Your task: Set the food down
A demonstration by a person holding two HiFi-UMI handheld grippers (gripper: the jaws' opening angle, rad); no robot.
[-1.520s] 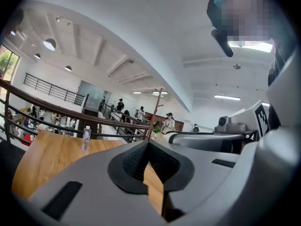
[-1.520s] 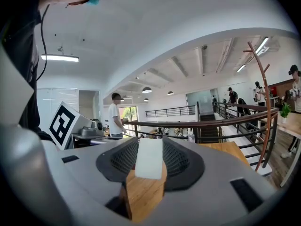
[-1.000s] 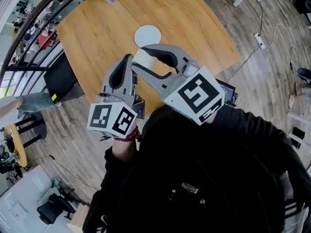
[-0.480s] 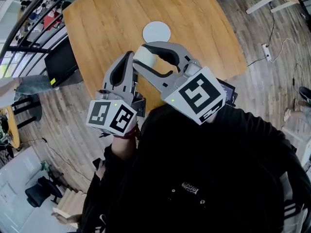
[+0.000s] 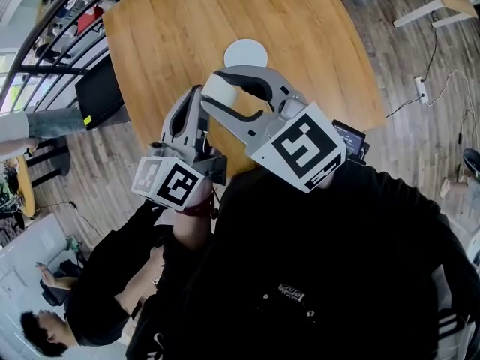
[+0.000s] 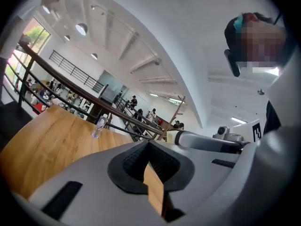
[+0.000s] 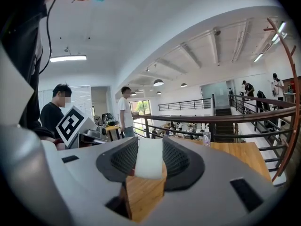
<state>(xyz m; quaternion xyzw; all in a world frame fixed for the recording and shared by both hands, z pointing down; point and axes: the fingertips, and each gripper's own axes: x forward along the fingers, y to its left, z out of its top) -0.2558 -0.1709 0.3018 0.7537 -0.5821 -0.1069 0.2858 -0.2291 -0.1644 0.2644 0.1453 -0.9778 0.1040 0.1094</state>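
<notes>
Right tongs (image 5: 211, 90) pinch 1 pale white food block (image 7: 149, 157) above the brown wooden surface (image 5: 307, 28), short of 1 round white plate (image 5: 246, 53). Left tongs (image 6: 148, 147) are pressed together, empty.

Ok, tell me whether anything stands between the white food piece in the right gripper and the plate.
Nothing visible does. The right gripper holds the white food piece, and only bare wooden table shows between it and the empty white plate.
</notes>
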